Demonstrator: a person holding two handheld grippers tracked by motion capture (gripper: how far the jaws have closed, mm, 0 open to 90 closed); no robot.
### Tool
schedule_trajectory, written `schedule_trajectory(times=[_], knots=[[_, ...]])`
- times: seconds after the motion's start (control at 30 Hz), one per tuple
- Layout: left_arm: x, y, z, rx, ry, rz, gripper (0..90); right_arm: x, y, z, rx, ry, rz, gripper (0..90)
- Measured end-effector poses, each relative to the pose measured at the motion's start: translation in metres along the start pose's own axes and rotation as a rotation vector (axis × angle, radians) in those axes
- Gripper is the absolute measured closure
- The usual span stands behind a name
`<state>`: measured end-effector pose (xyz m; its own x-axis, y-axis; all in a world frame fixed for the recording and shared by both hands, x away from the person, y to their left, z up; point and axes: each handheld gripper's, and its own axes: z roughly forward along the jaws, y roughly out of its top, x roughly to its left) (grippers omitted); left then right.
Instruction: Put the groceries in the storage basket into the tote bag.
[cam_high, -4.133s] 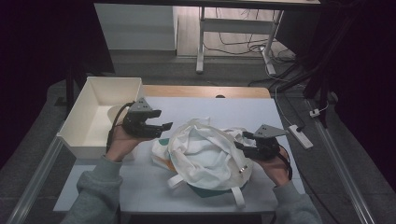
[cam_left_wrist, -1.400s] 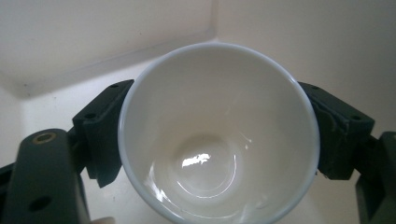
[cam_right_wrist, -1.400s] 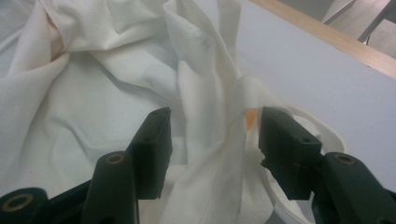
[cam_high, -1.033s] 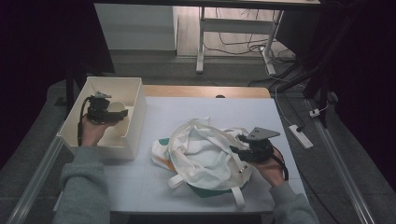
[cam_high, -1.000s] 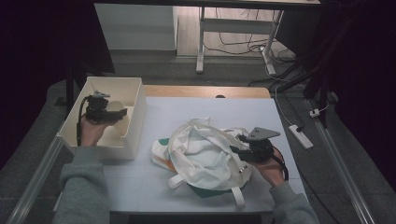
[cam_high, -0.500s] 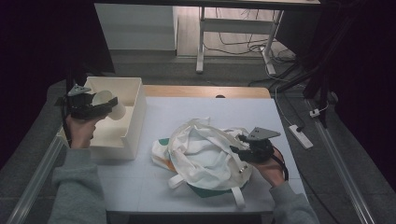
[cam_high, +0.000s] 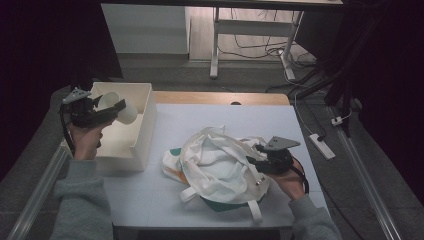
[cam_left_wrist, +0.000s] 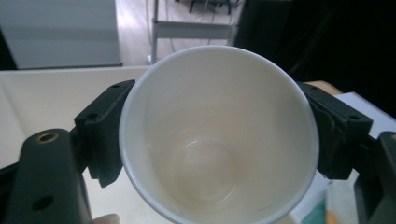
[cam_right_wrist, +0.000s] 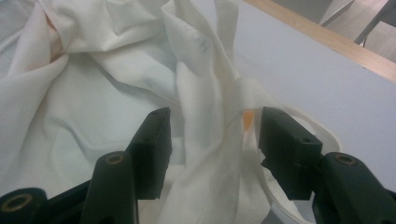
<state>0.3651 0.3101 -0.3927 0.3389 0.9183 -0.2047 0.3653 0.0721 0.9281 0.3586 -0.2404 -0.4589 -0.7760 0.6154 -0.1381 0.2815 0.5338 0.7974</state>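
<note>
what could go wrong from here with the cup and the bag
The left gripper pinches the white paper cup by its thin wall near the rim, so the cup could crush or slip out over the white box. The right gripper has loose cloth of the white tote bag between its jaws, seemingly without a firm pinch; the bag's mouth may sag shut.

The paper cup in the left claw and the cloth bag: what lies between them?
In the high view, the white bin's wall and bare table lie between cup and bag.
</note>
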Motion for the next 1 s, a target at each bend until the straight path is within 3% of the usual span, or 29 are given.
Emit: schedule_trajectory(times=[0.2,0.43,0.53,0.73,1.0], knots=[[-0.017,0.009,-0.01,-0.055,-0.038,0.03,19.8,0.001,0.0,0.001,0.003,0.001,-0.001,44.7],[-0.034,0.014,-0.012,-0.068,-0.137,0.04,19.8,0.0,0.0,0.001,0.0,0.0,-0.001,44.6],[-0.044,0.015,-0.01,-0.061,-0.176,0.052,19.7,0.001,0.0,0.001,-0.001,0.001,-0.001,44.6],[-0.074,0.016,-0.001,-0.016,-0.265,0.12,19.7,0.002,0.001,0.001,-0.01,0.007,0.0,44.5],[-0.104,0.013,0.011,0.045,-0.334,0.199,19.7,0.006,0.006,-0.001,-0.033,0.009,-0.003,43.4]])
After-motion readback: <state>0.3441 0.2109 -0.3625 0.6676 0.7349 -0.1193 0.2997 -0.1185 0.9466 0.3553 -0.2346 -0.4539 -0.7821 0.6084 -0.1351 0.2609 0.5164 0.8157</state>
